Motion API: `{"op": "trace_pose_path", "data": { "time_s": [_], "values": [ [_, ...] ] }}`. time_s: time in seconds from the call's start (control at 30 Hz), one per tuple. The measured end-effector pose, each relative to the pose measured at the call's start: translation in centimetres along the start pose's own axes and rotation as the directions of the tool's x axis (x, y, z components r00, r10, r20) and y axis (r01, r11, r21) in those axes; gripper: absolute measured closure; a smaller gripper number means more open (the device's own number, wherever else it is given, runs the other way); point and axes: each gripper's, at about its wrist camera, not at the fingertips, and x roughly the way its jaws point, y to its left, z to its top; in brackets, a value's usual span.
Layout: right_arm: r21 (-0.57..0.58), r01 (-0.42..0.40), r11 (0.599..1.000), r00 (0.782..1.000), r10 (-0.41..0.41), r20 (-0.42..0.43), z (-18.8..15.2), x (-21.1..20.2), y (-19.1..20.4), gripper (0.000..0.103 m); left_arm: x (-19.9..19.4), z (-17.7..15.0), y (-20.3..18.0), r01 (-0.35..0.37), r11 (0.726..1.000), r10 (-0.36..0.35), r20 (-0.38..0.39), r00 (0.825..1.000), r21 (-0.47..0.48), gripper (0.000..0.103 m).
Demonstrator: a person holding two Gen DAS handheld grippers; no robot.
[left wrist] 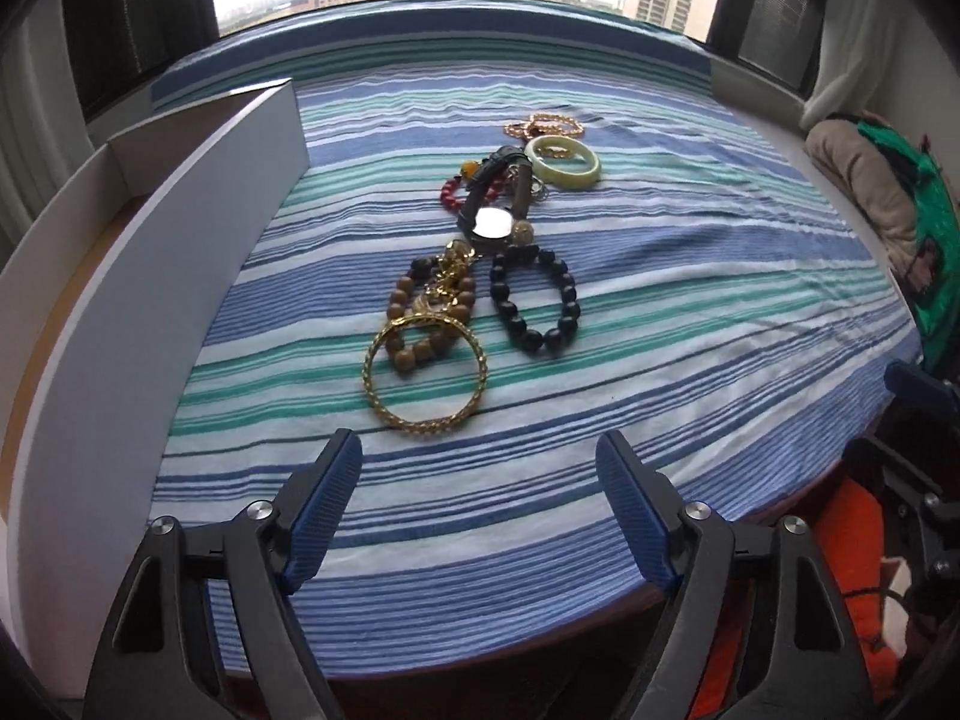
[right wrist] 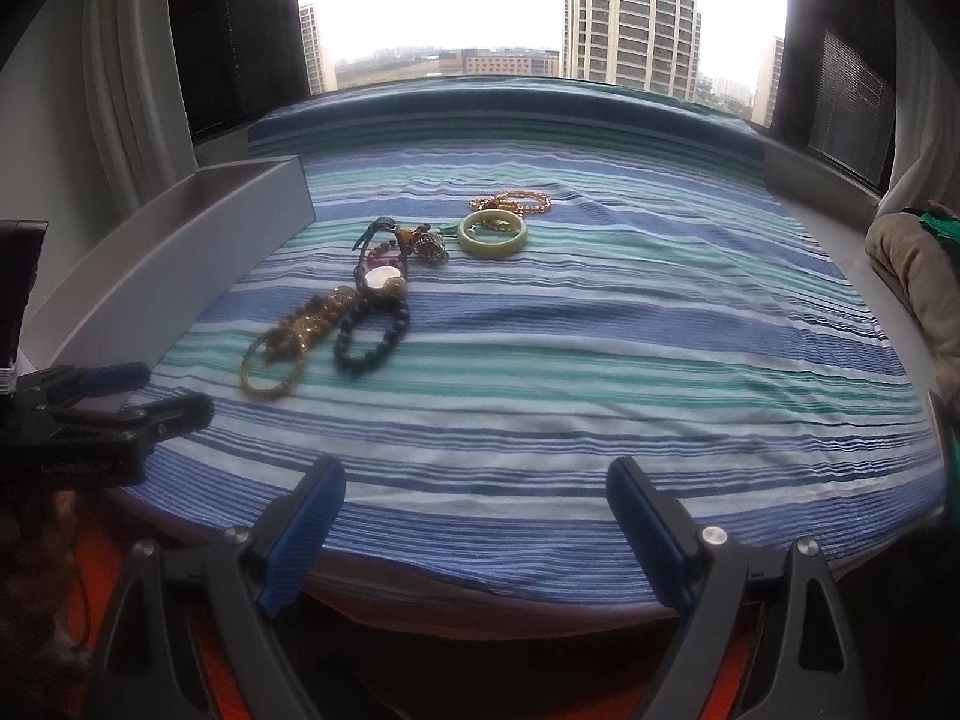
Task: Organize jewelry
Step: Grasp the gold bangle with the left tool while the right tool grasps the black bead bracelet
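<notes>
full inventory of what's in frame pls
gold bangle: 1, gold, nearest the grippers, on brown beads
brown bead bracelet: 1, tan, under bangle
dark bead bracelet: 1, black, right of bangle
watch: 1, dark strap, mid pile
red bead bracelet: 1, red, beside the strap
jade bangle: 1, pale green, far
gold chain: 1, gold, farthest
box: 1, white, left
striped cloth: 1, blue-green, underneath
left gripper: open, empty
right gripper: open, empty

Both hand-held grippers (left wrist: pixel 479 450) (right wrist: pixel 477 477) agape, empty
</notes>
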Motion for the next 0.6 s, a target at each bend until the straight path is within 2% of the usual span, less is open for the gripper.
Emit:
{"op": "trace_pose_path", "data": {
  "time_s": [0.1, 0.17, 0.2, 0.23, 0.3, 0.33, 0.37, 0.47, 0.6],
  "values": [
    [0.004, 0.004, 1.000, 1.000, -0.004, 0.001, -0.3, -0.3, -0.3, 0.012, 3.8, 1.1, -0.6, -0.018, 0.998, 0.022, -0.067, 0.998, 0.059, 0.037],
    [0.021, 0.011, 1.000, 1.000, -0.011, -0.001, -0.5, -0.3, -0.9, 0.012, 6.1, 1.4, -0.3, -0.017, 0.998, 0.024, -0.125, 0.992, 0.056, 0.056],
    [0.031, 0.016, 0.999, 1.000, -0.016, -0.003, -0.6, -0.3, -1.2, 0.012, 7.0, 1.6, -0.1, -0.016, 0.999, 0.022, -0.144, 0.989, 0.046, 0.059],
    [0.041, 0.022, 0.999, 1.000, -0.022, -0.005, -0.7, -0.2, -1.6, 0.012, 7.1, 1.9, 0.0, -0.016, 0.999, 0.021, -0.119, 0.993, 0.038, 0.057],
    [0.058, 0.029, 0.998, 1.000, -0.028, -0.013, -0.8, 0.1, -2.2, 0.012, 7.6, 2.6, 0.0, -0.025, 0.999, 0.030, -0.121, 0.992, 0.037, 0.061],
    [0.063, 0.029, 0.998, 0.999, -0.028, -0.018, -0.7, 0.3, -2.5, 0.012, 7.7, 2.9, -0.1, -0.016, 0.999, 0.020, -0.121, 0.992, 0.032, 0.076],
    [0.066, 0.027, 0.997, 0.999, -0.026, -0.020, -0.7, 0.5, -2.7, 0.012, 7.8, 3.2, -0.1, -0.004, 1.000, 0.008, -0.124, 0.992, 0.030, 0.096],
    [0.071, 0.013, 0.997, 1.000, -0.012, -0.015, 0.0, 0.8, -3.3, 0.012, 7.9, 3.3, 0.1, 0.023, 1.000, -0.022, -0.123, 0.992, 0.006, 0.100],
    [0.078, -0.046, 0.996, 0.998, 0.049, -0.031, 1.5, 1.9, -4.3, 0.012, 6.6, 2.7, 2.2, 0.060, 0.995, -0.069, -0.101, 0.992, -0.083, 0.100]
  ]
}}
